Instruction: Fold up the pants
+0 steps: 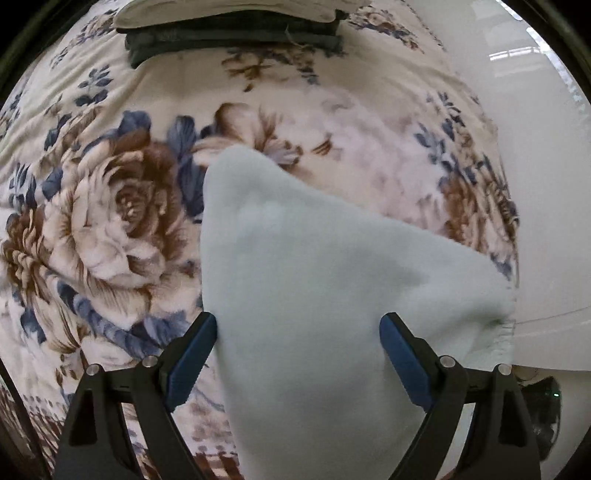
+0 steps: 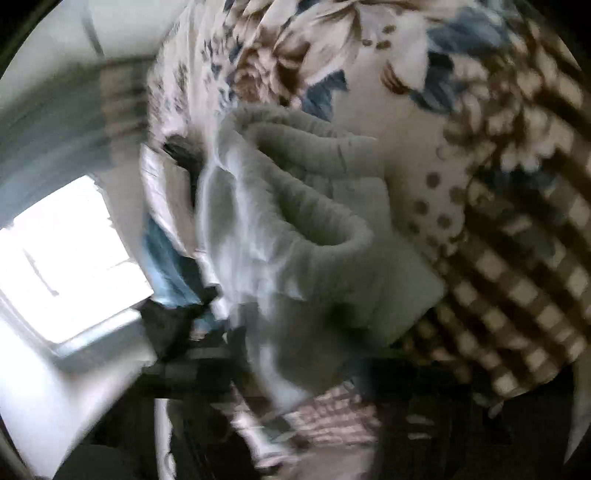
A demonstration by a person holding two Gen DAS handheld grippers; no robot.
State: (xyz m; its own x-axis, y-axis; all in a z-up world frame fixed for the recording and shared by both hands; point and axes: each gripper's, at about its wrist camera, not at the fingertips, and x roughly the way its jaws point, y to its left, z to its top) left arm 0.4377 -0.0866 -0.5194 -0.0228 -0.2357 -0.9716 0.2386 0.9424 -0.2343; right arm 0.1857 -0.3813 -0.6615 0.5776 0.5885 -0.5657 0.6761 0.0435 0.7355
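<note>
The pale mint fleece pants (image 1: 314, 266) lie on a floral blanket (image 1: 103, 221). In the left wrist view one leg end rises in a peak between my left gripper's blue pads. My left gripper (image 1: 297, 332) is open, with the cloth passing between its fingers and touching the left pad (image 1: 195, 358). The right wrist view is badly blurred; it shows the pants (image 2: 295, 221) with the ribbed elastic waistband gaping open. The right gripper's fingers are not visible there.
A stack of folded dark and light clothes (image 1: 232, 33) sits at the far edge of the blanket. The glossy white floor (image 1: 546, 184) lies to the right of the bed. In the right wrist view a bright window (image 2: 70, 258) shows at left.
</note>
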